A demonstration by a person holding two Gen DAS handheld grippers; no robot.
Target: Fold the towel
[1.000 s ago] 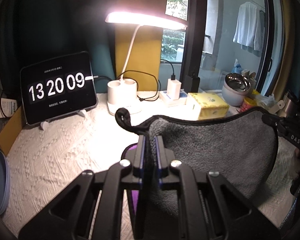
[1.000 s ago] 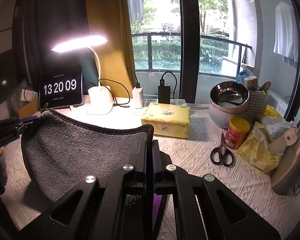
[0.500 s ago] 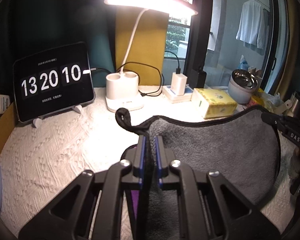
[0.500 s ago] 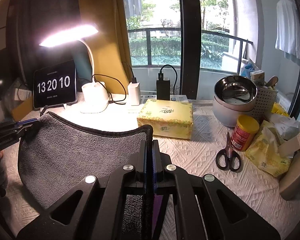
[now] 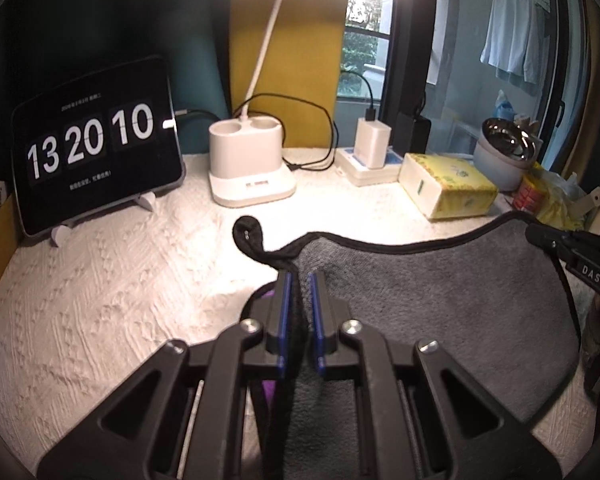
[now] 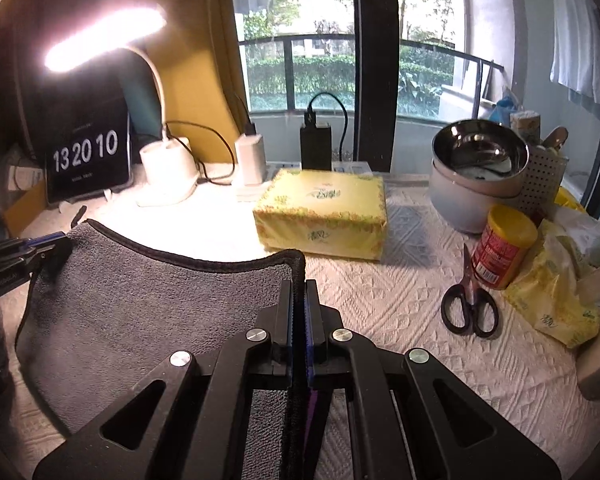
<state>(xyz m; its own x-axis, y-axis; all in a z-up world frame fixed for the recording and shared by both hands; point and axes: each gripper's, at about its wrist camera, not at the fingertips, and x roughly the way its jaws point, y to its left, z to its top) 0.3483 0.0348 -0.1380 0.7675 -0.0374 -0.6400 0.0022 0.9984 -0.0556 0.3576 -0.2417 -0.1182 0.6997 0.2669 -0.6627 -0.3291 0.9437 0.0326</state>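
Observation:
A grey towel with black trim (image 5: 440,292) hangs stretched between my two grippers above the white table. My left gripper (image 5: 299,280) is shut on the towel's left corner, whose black loop (image 5: 247,234) sticks out past the fingers. My right gripper (image 6: 299,286) is shut on the towel's right corner (image 6: 296,260). The towel (image 6: 148,300) sags in the middle in the right wrist view. Each gripper shows in the other's view: the right one (image 5: 560,246) at the right edge, the left one (image 6: 28,250) at the left edge.
On the white textured cloth (image 5: 100,280) stand a tablet clock (image 5: 96,144), a lamp base (image 5: 248,168), chargers (image 5: 374,142) and a yellow tissue box (image 6: 324,212). Scissors (image 6: 470,304), a red can (image 6: 504,246), bowls (image 6: 478,176) and yellow packets (image 6: 556,292) are at the right.
Both grippers have moved forward towards the back of the table, carrying the towel's top edge with them. The lamp, clock and tissue box appear nearer. Both grips are unchanged.

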